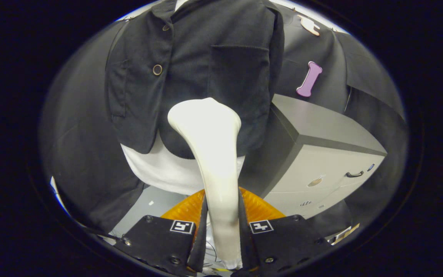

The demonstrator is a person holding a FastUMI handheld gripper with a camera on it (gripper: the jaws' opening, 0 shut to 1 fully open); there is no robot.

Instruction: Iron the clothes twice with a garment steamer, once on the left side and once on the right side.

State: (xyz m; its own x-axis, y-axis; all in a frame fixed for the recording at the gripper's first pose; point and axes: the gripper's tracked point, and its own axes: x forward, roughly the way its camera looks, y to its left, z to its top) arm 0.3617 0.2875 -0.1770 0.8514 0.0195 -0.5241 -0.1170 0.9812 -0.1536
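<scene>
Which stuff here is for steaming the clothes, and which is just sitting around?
For the job:
- garment steamer, clamped in the gripper, its head up against the clothes
- black jacket
- white shirt under the jacket

Just around:
- grey cabinet beside the clothes
- its black drawer handle

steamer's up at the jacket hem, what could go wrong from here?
1. The gripper is shut on the steamer handle low down, far from the head; it may pivot when pressed on the black jacket.
2. The head sits near the hem and could snag it or the white shirt beneath.
3. The grey cabinet stands close, crowding right-side passes.
</scene>
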